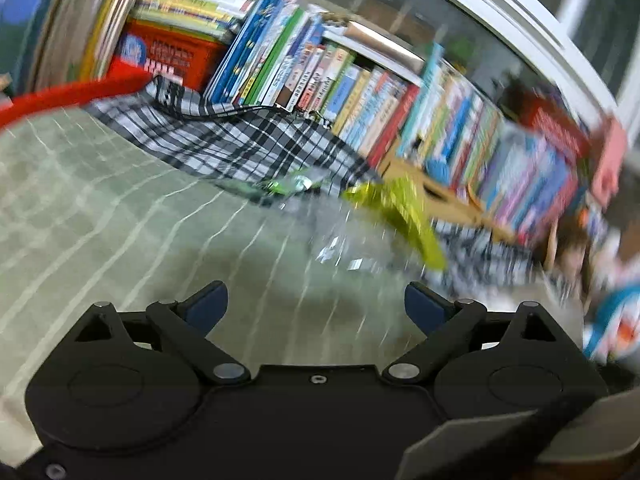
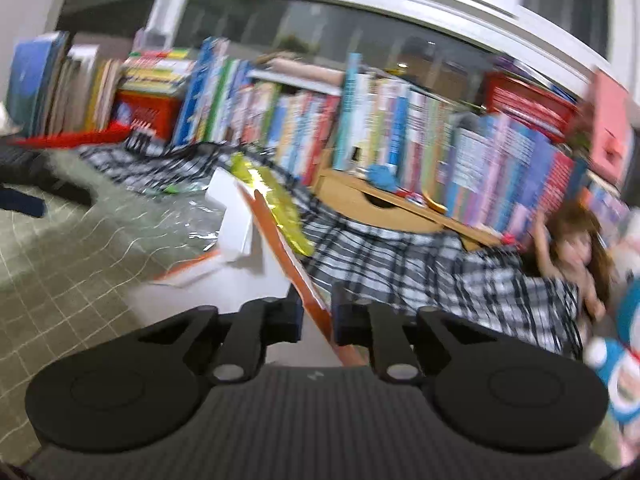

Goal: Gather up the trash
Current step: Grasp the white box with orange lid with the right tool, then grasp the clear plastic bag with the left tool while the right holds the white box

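My right gripper (image 2: 317, 316) is shut on the edge of a torn white and orange paper package (image 2: 240, 236), which sticks up and away from the jaws. Behind it lie a yellow-green wrapper (image 2: 280, 200) and crinkled clear plastic (image 2: 196, 220) on the green checked mat (image 2: 80, 248). In the left wrist view my left gripper (image 1: 316, 308) stands open with nothing between its fingers, above the green mat (image 1: 120, 220). Ahead of it lie the yellow-green wrapper (image 1: 408, 216), clear plastic (image 1: 344, 240) and a small green wrapper (image 1: 288, 184). Both views are blurred.
A black and white plaid cloth (image 1: 240, 140) lies along the mat's far side. Behind it stand a long row of books (image 2: 360, 128), a red crate (image 1: 168, 56) and a wooden box (image 2: 380, 208). Dolls and a blue toy (image 2: 624, 360) sit at the right.
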`<move>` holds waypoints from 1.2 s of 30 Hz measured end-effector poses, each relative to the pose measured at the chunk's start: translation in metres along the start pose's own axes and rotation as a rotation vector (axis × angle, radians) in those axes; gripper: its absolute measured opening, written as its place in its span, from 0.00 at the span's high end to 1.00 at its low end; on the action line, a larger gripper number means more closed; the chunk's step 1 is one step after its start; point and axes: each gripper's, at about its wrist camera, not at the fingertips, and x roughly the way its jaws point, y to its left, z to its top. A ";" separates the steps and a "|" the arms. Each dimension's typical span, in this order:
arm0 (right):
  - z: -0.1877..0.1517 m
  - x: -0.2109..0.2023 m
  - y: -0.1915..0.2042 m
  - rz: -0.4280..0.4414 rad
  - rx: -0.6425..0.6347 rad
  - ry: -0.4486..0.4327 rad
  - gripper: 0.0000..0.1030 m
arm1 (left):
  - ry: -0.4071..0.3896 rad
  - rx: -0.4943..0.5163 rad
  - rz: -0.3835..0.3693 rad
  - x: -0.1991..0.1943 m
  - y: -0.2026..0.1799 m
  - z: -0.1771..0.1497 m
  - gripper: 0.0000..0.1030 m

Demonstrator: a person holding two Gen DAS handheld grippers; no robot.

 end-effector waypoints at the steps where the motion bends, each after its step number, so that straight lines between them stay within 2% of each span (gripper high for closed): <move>1: -0.006 -0.006 -0.005 -0.009 0.020 -0.007 0.85 | 0.005 -0.032 0.000 0.010 0.000 0.008 0.07; 4: -0.020 -0.018 -0.016 -0.011 0.067 -0.029 0.85 | -0.004 -0.115 0.038 0.047 -0.008 0.027 0.06; 6: -0.028 -0.023 -0.022 -0.012 0.085 -0.034 0.85 | -0.027 -0.094 0.087 0.072 -0.019 0.033 0.06; 10: -0.040 -0.029 -0.034 0.009 0.143 -0.037 0.85 | -0.062 0.044 0.216 0.118 -0.049 0.030 0.05; 14: -0.049 -0.031 -0.041 0.012 0.158 -0.037 0.85 | -0.115 0.236 0.251 0.151 -0.076 0.016 0.02; 17: -0.055 -0.030 -0.045 0.015 0.172 -0.036 0.85 | -0.102 0.345 0.316 0.174 -0.090 0.006 0.01; 20: -0.060 -0.028 -0.047 0.011 0.181 -0.035 0.85 | -0.081 0.296 0.326 0.189 -0.090 0.004 0.01; 25: -0.063 -0.026 -0.048 0.016 0.196 -0.031 0.85 | -0.044 0.247 0.285 0.196 -0.084 0.002 0.02; 28: -0.063 -0.025 -0.049 0.017 0.200 -0.030 0.85 | -0.026 0.221 0.233 0.190 -0.078 0.003 0.24; 32: -0.063 -0.025 -0.048 0.020 0.211 -0.027 0.85 | -0.022 0.228 0.223 0.179 -0.080 0.006 0.53; 36: -0.061 -0.029 -0.047 0.027 0.227 -0.027 0.85 | -0.026 0.234 0.211 0.162 -0.084 0.012 0.58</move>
